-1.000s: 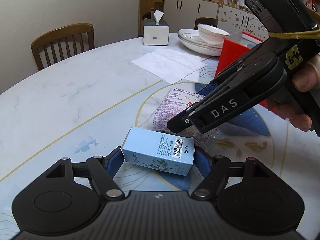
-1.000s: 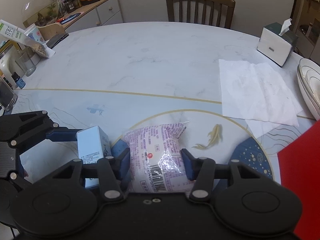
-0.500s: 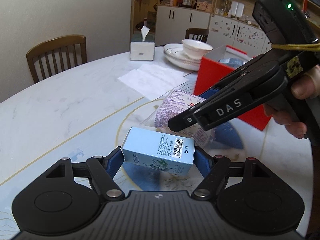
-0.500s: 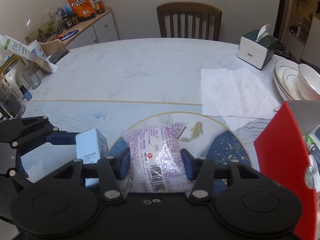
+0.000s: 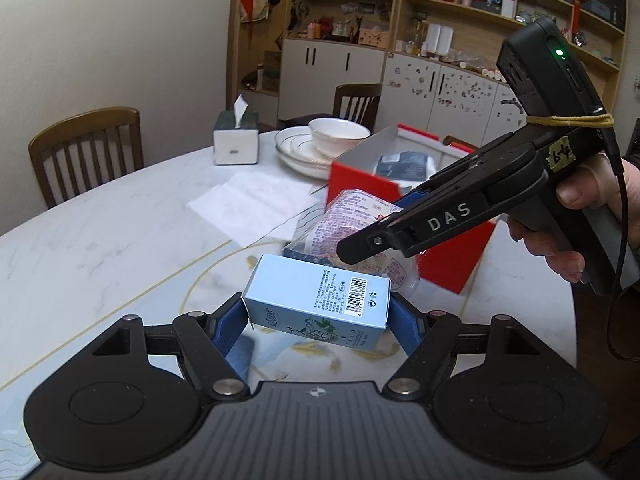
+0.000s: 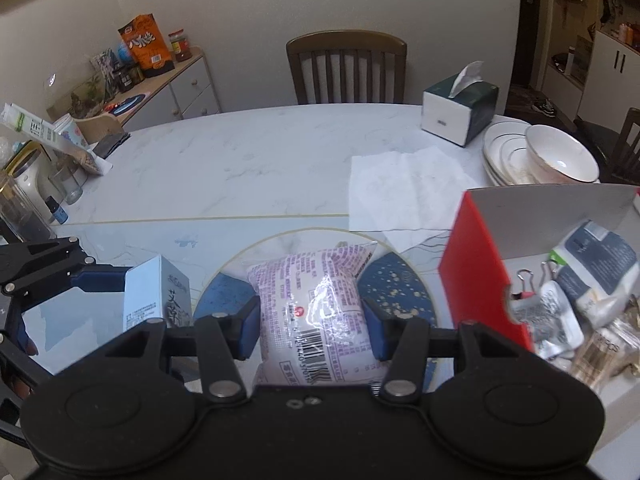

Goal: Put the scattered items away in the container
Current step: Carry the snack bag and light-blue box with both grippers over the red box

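A light-blue carton (image 5: pixel 316 300) sits clamped between the blue pads of the left gripper (image 5: pixel 318 320), held clear above the marble table (image 5: pixel 100 240). Just beside it, the right gripper (image 6: pixel 312 320) squeezes a clear plastic pouch (image 6: pixel 316 312) printed in purple, its jaws closed on the pouch's sides, a hand (image 5: pixel 572 232) wrapped around the handle. The red box (image 6: pixel 476 264) stands near on the right, its open top showing packets and binder clips (image 6: pixel 528 280) inside. Farther across the table lie a white paper napkin (image 6: pixel 404 192), a tissue box (image 6: pixel 460 112), and stacked plates with a bowl (image 6: pixel 560 158); a wooden chair (image 6: pixel 346 68) stands at the far edge.
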`<action>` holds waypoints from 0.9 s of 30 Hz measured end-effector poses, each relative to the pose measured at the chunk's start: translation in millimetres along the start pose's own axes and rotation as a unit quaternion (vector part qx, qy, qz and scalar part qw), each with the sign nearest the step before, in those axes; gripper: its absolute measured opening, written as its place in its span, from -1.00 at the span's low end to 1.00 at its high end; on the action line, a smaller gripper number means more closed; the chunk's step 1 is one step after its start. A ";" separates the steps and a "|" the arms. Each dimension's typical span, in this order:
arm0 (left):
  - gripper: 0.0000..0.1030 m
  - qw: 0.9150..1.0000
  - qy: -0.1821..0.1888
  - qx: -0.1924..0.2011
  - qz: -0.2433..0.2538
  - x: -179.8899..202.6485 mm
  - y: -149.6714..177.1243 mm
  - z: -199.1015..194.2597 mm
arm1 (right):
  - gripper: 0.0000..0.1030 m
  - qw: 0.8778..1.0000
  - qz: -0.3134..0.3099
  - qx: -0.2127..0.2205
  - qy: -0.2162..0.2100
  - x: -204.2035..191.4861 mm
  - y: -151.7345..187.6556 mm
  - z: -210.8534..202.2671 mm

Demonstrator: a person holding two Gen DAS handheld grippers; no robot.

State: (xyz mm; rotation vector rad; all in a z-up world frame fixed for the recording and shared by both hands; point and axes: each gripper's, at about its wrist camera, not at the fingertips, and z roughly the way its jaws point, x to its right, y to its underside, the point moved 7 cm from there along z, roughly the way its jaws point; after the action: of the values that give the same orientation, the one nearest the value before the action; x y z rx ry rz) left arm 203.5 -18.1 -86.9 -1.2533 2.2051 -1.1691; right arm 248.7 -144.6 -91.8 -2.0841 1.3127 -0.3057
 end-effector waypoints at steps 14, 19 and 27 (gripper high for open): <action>0.46 0.999 0.028 0.026 0.028 54.4 -38.1 3.8 | -0.01 0.998 0.025 0.042 0.027 57.0 11.1 -60.5; 0.46 0.998 0.035 0.029 0.039 71.0 -51.5 14.1 | -0.01 0.997 0.031 0.055 0.036 77.9 13.7 -80.6; 0.46 0.997 0.045 0.031 0.059 102.7 -75.1 36.9 | -0.01 0.996 0.041 0.065 0.053 116.3 20.3 -102.2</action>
State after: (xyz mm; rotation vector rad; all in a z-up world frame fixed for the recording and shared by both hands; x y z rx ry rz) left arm 211.4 -141.7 -39.7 -1.0492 2.2550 -1.2601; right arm 236.9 -292.4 -42.9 -1.9222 1.3983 -0.4590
